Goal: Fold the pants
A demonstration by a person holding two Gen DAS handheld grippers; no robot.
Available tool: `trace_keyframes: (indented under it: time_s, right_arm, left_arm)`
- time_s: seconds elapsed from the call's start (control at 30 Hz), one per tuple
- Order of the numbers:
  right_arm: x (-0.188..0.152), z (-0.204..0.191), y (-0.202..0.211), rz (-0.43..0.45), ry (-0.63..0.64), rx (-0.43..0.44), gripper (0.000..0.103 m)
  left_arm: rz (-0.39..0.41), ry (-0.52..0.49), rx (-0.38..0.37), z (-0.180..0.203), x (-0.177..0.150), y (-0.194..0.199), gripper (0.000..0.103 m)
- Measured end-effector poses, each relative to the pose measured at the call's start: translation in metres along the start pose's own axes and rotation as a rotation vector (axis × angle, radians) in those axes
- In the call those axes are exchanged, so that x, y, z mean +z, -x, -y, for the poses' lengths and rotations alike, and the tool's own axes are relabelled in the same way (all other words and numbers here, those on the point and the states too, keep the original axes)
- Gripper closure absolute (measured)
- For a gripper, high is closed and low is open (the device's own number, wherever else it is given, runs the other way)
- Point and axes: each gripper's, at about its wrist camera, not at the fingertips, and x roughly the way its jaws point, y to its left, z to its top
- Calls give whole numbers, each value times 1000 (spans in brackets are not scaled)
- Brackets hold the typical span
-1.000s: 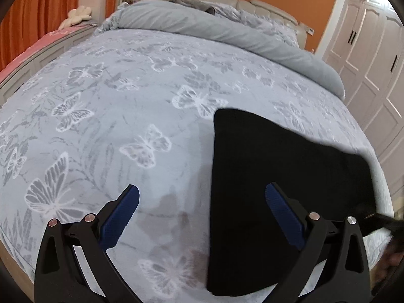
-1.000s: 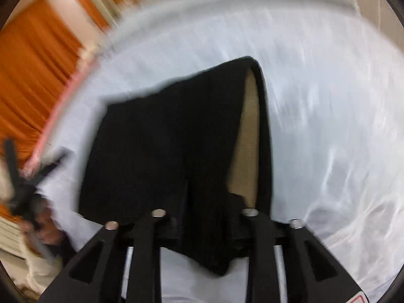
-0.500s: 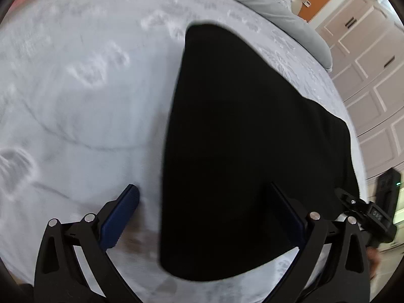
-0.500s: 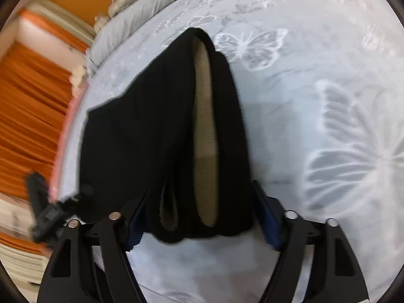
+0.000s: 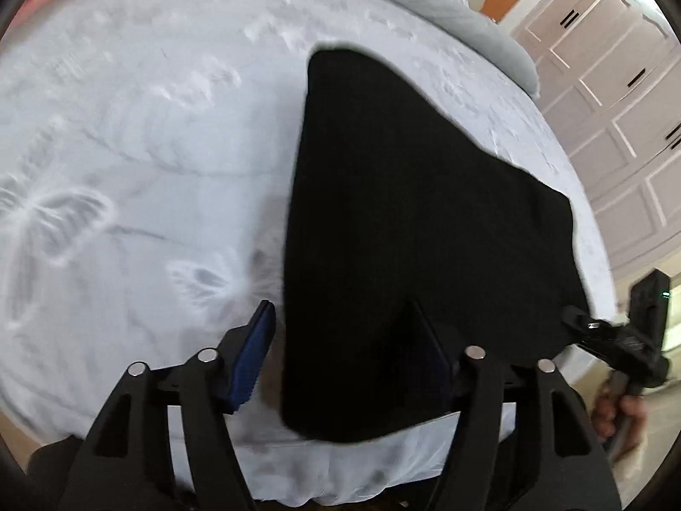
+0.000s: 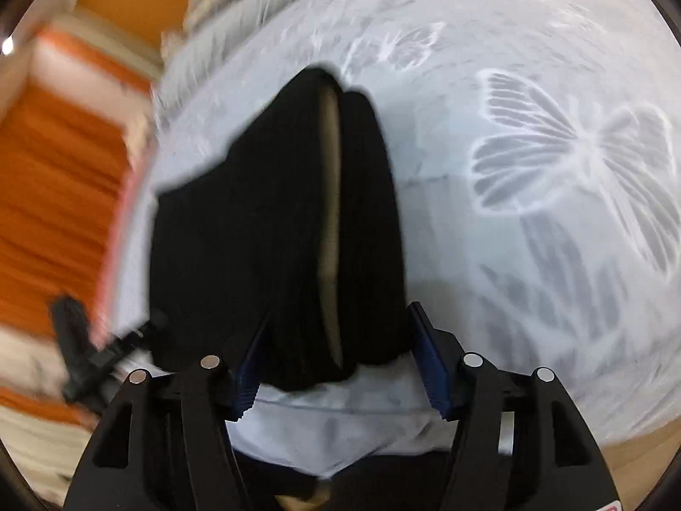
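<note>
both hand-held grippers (image 5: pixel 340 340) low, straddling pants (image 5: pixel 404 234)

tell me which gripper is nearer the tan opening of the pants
Right. The right gripper straddles the end of the pants where the tan opening shows. The left gripper straddles the opposite near corner, jaws open.

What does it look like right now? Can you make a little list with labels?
place: bed with a pale butterfly bedspread
clothing: black pants, lying folded on the bedspread near its front edge
lining: tan inside showing at the open end
left gripper: open, fingers either side of the pants' near corner
right gripper: open, fingers either side of the pants' open end
background: white wardrobe doors, orange curtain
</note>
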Motion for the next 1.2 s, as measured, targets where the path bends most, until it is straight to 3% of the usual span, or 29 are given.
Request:
trace_keyframes:
  time_s: [0.03,0.07,0.13,0.23,0.3,0.37,0.47,0.5,0.57,0.6,0.67,0.73,0.8,0.87,0.93,1.07,1.1,1.17,1.2]
  right_arm:
    - [-1,-6,19,72,24,-11,58]
    - [0,-15,35,139,65,-31,82]
    - [6,-35,52,190,124,-46,102]
    - [24,-86,52,237,265,-50,102]
    - [35,-110,35,220,341,-42,102]
    - [53,-124,-8,139,387,-45,102]
    - [80,-89,-62,83,337,-213,103]
    - [89,-74,-70,84,291,-200,103]
    - [96,-34,-58,93,109,-43,103]
    - [91,-40,-47,117,134,-73,103]
    - [78,-69,-34,155,256,-129,103]
    - [71,-68,-30,149,292,-123,103]
    - [81,-49,-50,112,251,-245,103]
    - [75,-47,-29,131,184,-173,103]
    - [60,-61,-3,192,234,-202,100]
    - [23,-68,33,223,279,-268,94]
    - [16,-65,35,215,273,-281,92]
    - [1,-54,36,204,242,-311,70]
    - [-3,-49,36,207,232,-316,66]
  left_arm:
    - [37,-22,35,4,2,11,41]
    - [109,-55,100,11,4,29,38]
    - [244,-98,189,26,16,58,23]
    - [308,-105,211,44,41,67,22]
    - [291,-78,188,53,61,55,22]
    - [234,-64,161,55,81,24,22]
    - [53,-61,212,41,89,-42,22]
    - [17,-53,213,34,92,-57,22]
    - [-40,30,106,15,94,-72,21]
    - [-46,68,72,9,95,-70,21]
    - [9,69,63,10,98,-55,23]
    - [111,-11,168,23,98,-38,22]
    - [152,-75,233,36,95,-33,22]
    - [182,-102,278,40,90,-24,22]
    - [214,-140,300,44,83,-11,22]
    - [247,-209,337,50,53,14,8]
    - [237,-213,332,50,47,16,8]
    - [208,-203,326,46,32,16,7]
    - [192,-198,330,44,25,14,7]
